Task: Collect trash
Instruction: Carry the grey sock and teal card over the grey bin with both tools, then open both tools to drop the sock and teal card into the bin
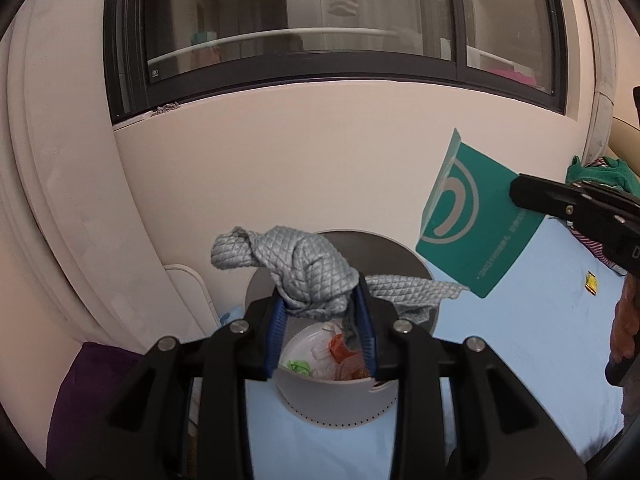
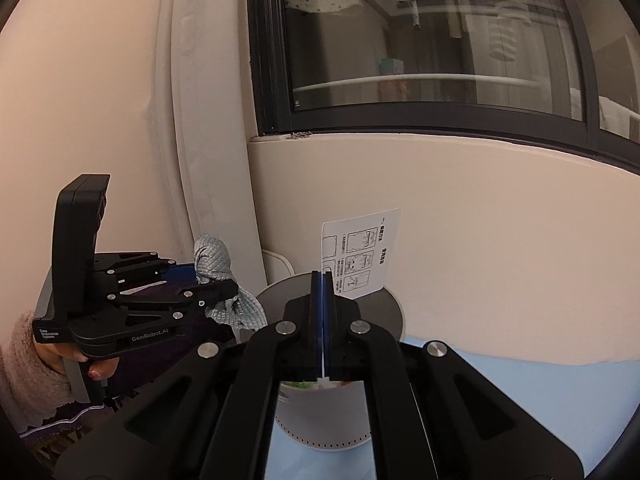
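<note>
Both grippers hang over the open trash bin (image 1: 340, 408), the left gripper (image 1: 324, 312) clenching a grey cloth (image 1: 296, 264), the right gripper (image 2: 322, 300) pinching a card (image 2: 360, 256).

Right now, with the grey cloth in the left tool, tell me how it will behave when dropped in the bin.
The grey cloth is probably floppy: it bunches and droops past the left tool. It looks light, and a loose end may snag on the bin rim.
</note>
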Tool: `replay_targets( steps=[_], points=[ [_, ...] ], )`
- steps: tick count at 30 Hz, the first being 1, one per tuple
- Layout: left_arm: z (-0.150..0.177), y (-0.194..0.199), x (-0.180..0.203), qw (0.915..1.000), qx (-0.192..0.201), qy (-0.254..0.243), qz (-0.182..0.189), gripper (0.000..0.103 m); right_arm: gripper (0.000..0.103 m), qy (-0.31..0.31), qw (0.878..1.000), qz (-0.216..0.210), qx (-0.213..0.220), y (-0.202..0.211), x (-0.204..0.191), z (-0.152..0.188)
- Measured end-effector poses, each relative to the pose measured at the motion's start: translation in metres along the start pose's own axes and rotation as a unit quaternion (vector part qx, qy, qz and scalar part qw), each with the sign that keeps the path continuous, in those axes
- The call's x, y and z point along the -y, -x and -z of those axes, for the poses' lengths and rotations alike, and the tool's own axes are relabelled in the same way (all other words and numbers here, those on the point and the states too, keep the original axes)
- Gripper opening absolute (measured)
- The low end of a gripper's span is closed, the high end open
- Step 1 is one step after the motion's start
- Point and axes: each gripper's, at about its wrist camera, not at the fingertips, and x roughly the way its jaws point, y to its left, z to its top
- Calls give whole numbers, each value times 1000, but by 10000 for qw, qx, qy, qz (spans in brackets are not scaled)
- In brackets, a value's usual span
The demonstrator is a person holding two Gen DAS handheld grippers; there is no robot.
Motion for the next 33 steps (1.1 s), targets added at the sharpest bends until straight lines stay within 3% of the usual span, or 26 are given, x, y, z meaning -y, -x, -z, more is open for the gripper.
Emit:
replay_targets(
  steps=[11,28,33],
  points=[
    [-23,-9,-17,9999,109,-28,-19,32,0,10,9999,-71,-138,-34,-8,-13],
    [-25,-19,-24,9999,94,50,89,32,1,141,9996,88,-212,-48,-11,-26],
    [-25,-22,-18,9997,17,24,237,44,1,191,9993,170,-273,-48,-12,-24]
  ],
)
